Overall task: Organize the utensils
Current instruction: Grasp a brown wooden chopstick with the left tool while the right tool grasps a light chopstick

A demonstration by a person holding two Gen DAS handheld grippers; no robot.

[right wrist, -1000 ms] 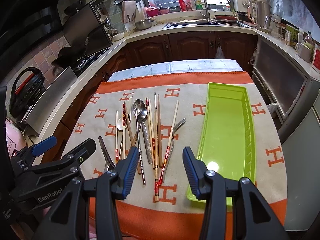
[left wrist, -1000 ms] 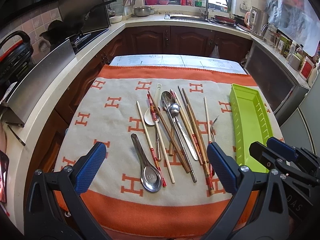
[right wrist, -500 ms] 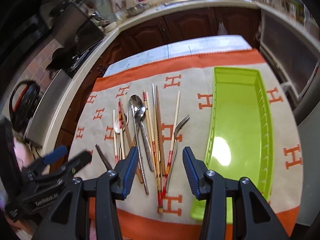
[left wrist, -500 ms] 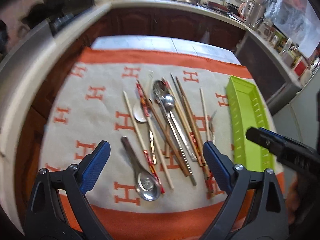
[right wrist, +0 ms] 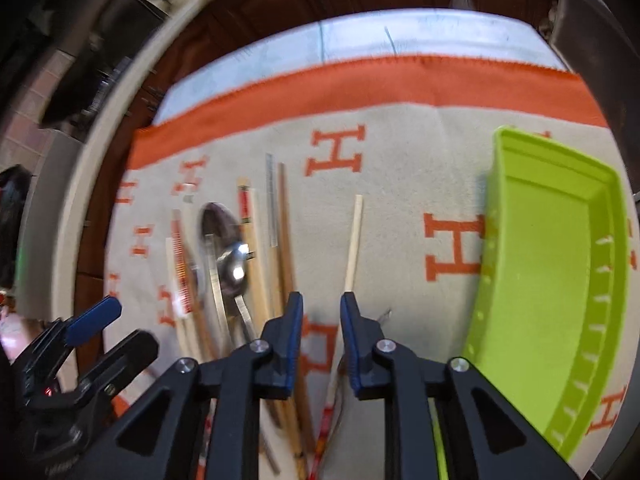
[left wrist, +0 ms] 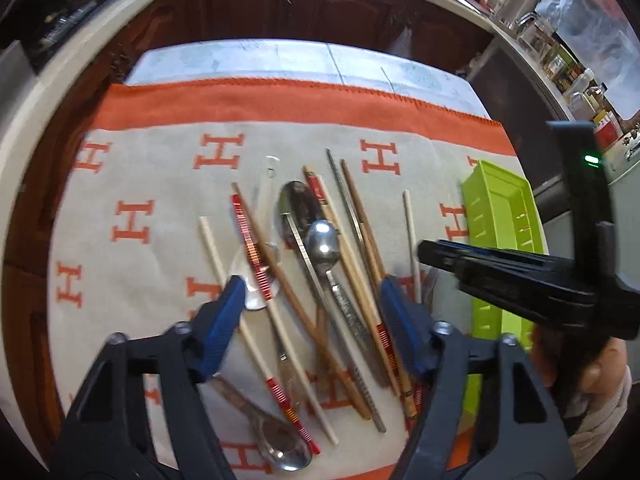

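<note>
several utensils (left wrist: 320,272) were tangled – with the left gripper (left wrist: 310,312) spread wide and the right gripper (right wrist: 320,320) narrowed, still empty, over one chopstick (right wrist: 354,240), neighbours could be dragged along.

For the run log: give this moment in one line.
left gripper: open above utensil pile | right gripper: open above pale chopstick | green tray: empty

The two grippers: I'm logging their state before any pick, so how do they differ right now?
The left gripper is open wide, straddling the utensil pile; the right gripper has a narrower gap, near the lone pale chopstick. The left sits over the pile's middle, the right nearer the green tray. Both hold nothing.
</note>
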